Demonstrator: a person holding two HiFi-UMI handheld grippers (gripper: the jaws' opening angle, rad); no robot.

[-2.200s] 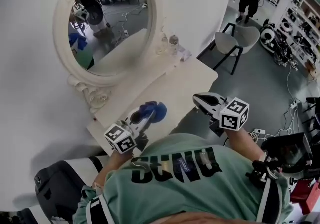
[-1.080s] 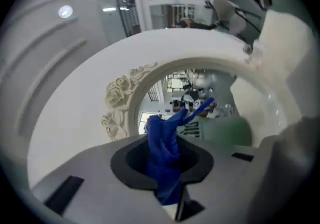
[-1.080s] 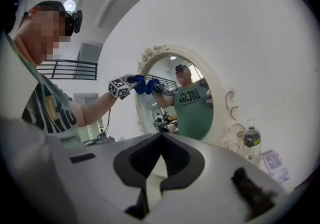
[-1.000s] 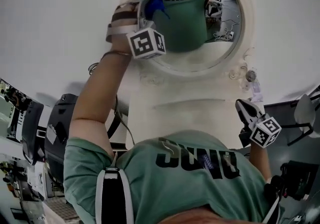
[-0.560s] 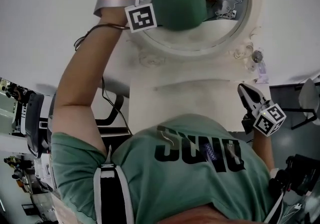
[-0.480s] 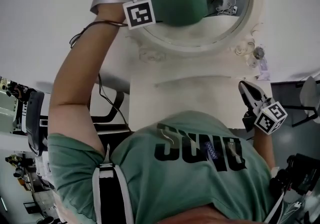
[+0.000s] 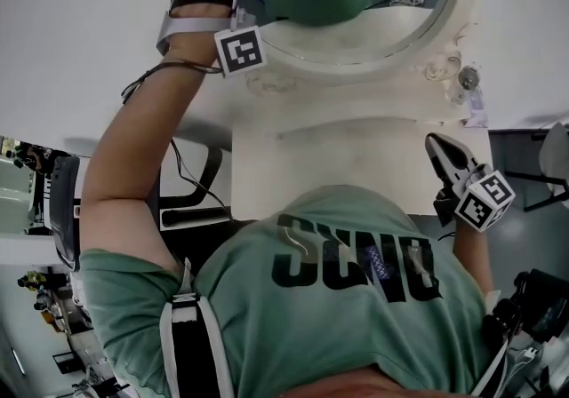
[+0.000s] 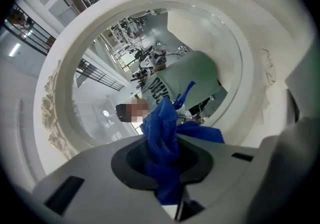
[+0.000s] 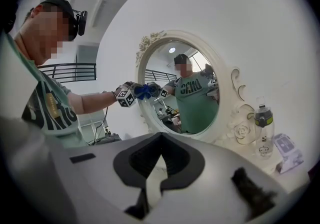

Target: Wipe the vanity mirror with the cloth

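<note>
Lifted up, left gripper clamps cloth at mirror — right gripper's own view shows fingers together, empty.

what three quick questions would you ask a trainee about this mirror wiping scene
1. True or false: the blue cloth is pinched in the right gripper.
2. Fill in: on the vanity top, just right of the mirror, stands a clear ____.
3. Where is the left gripper? A) raised to the mirror B) resting on the vanity top C) hanging at the person's side

Key: 1 false, since the left gripper's fingers hold the cloth and the right gripper holds nothing. 2 bottle. 3 A.
</note>
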